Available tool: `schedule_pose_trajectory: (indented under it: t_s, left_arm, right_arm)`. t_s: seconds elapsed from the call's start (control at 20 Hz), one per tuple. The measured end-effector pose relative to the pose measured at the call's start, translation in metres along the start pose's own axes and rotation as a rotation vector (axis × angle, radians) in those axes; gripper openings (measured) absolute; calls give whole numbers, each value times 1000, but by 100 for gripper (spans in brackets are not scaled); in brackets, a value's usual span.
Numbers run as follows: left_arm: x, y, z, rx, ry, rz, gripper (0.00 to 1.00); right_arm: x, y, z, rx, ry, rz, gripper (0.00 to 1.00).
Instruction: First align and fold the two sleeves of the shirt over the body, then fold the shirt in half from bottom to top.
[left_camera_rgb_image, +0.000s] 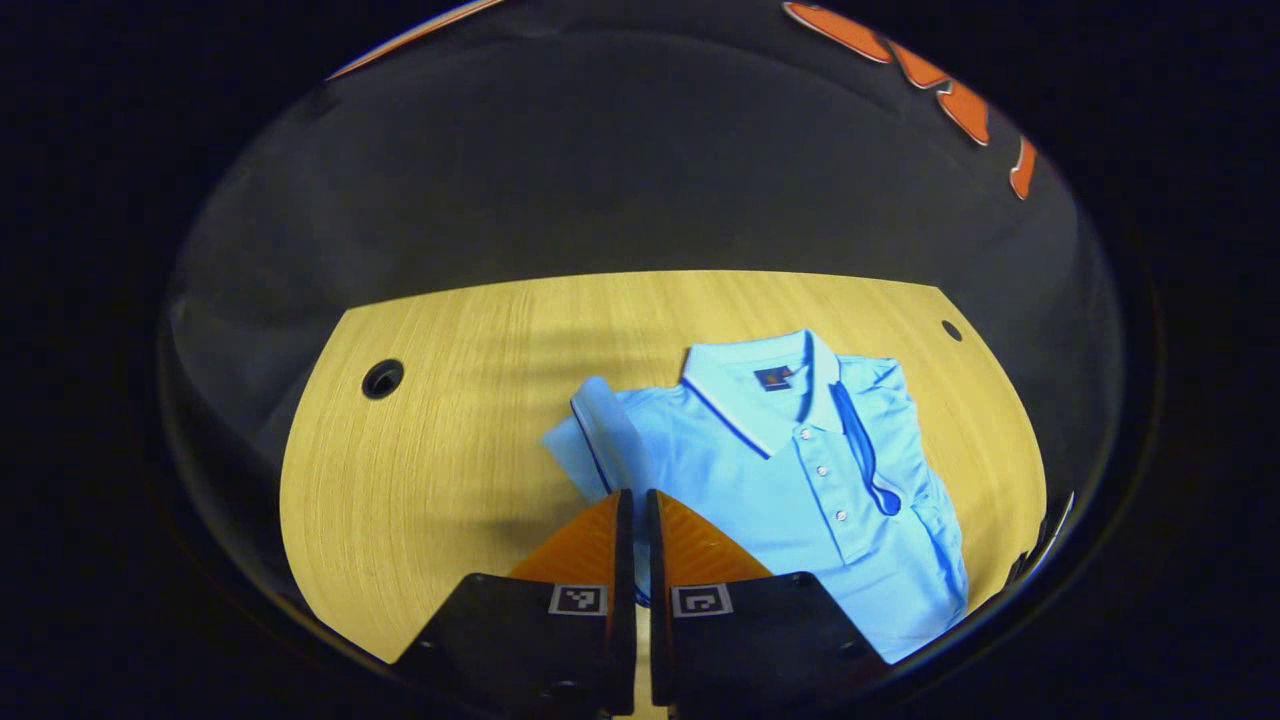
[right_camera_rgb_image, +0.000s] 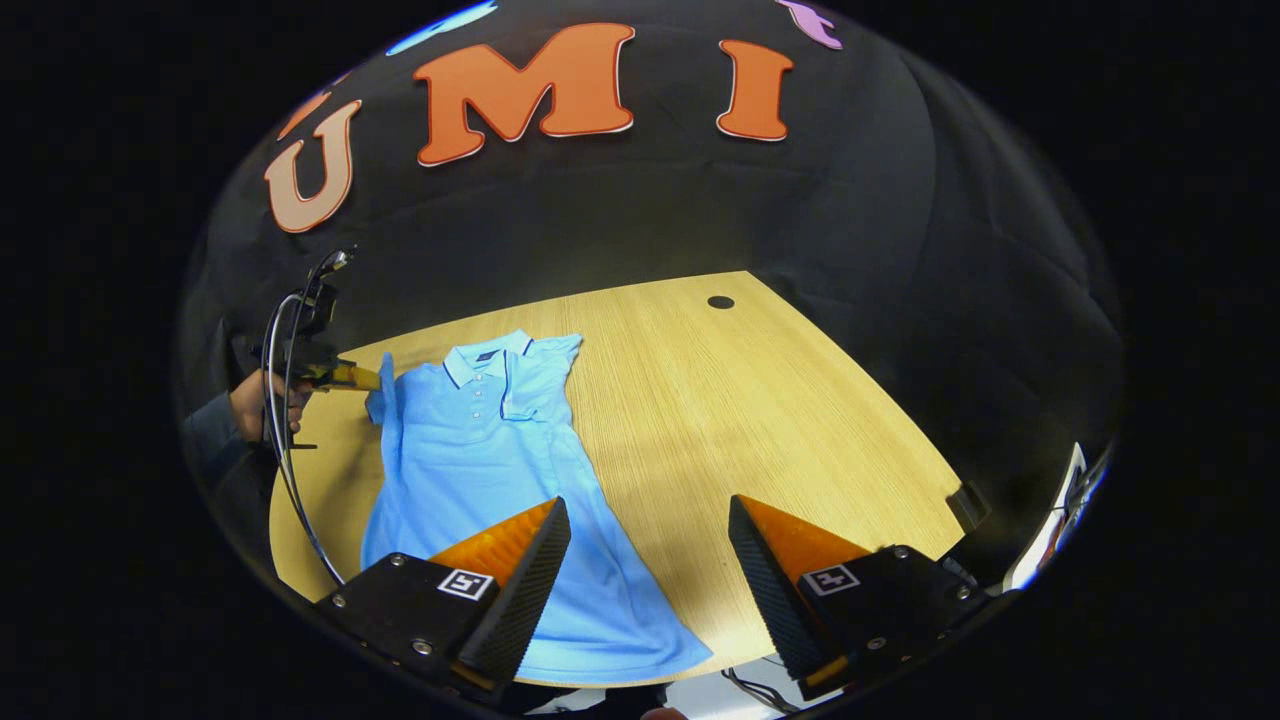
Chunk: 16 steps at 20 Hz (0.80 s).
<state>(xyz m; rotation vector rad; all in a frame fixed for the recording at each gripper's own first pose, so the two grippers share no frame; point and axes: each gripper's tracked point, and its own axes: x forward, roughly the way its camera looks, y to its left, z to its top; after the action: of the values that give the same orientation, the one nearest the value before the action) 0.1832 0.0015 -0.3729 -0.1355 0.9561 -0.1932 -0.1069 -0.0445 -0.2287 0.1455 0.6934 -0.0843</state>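
Light blue polo shirt (right_camera_rgb_image: 480, 440) lies flat, front up, on wooden table (right_camera_rgb_image: 760, 400), dark piping along collar and placket. One sleeve (left_camera_rgb_image: 605, 430) lifted, pinched between left gripper (left_camera_rgb_image: 640, 510) fingers. Right gripper (right_camera_rgb_image: 650, 540) spread wide above shirt's hem, holding nothing.

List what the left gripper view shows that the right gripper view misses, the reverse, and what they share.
Left gripper view alone: the left gripper, fingers nearly together, a strip of sleeve between them, and a close look at the collar.

Right gripper view alone: the right gripper, fingers wide apart, the hem and a hand gripping the left gripper.

Both: the shirt on the table.
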Motion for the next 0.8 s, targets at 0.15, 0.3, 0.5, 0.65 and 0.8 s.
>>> schedule_pose_trajectory:
  t_s: [0.15, 0.3, 0.5, 0.65, 0.8]
  left_arm:
    - [3, -30, 5, 62, 2, -31, 10]
    - [7, -60, 5, 136, 10, -64, 10]
    - [20, -90, -3, 230, 33, -88, 10]
    - [23, -113, -10, 259, 51, -144, 19]
    - [16, -124, -17, 263, 32, -173, 38]
  right_arm:
    - [-3, -4, -9, 13, 13, -4, 96]
    - [-6, -10, -16, 23, 22, -16, 96]
    - [-9, -19, -28, 51, 37, -39, 96]
    - [-10, -23, -36, 69, 43, -52, 96]
    - [-8, -23, -42, 78, 56, -54, 96]
